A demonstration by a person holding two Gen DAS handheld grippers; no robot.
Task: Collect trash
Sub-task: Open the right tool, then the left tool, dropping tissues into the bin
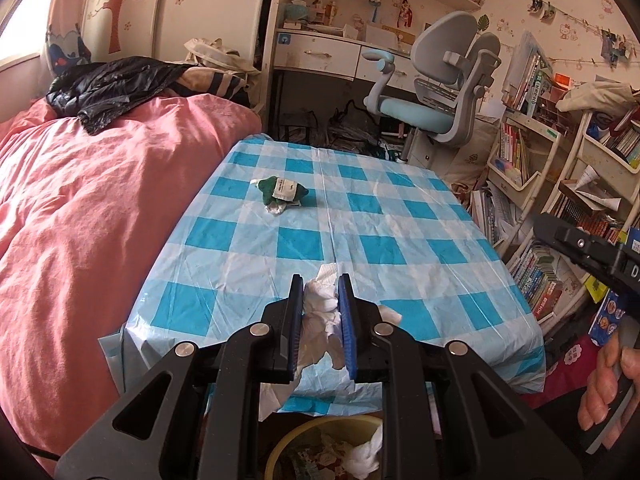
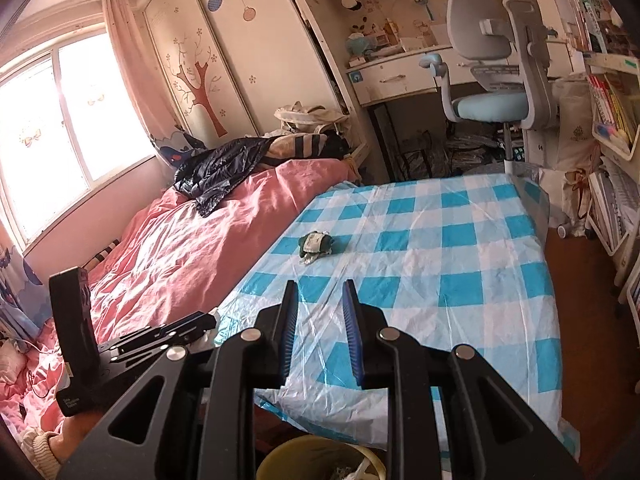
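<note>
My left gripper (image 1: 320, 286) is shut on a crumpled white tissue (image 1: 320, 312), held at the near edge of the blue-checked table (image 1: 400, 240), above a yellow trash bin (image 1: 288, 440) that holds white paper scraps. A green crumpled wrapper with a white label (image 1: 282, 194) lies with a bit of foil far left on the table; it also shows in the right wrist view (image 2: 316, 244). My right gripper (image 2: 320, 292) is open and empty, above the table's near edge, with the bin (image 2: 288, 460) below it.
A pink bed (image 1: 80, 220) with a black jacket (image 1: 116, 88) runs along the table's left side. A grey-blue desk chair (image 1: 436, 92) and a desk stand behind the table. Bookshelves (image 1: 560, 184) crowd the right. The left tool's body (image 2: 80, 344) shows at left in the right wrist view.
</note>
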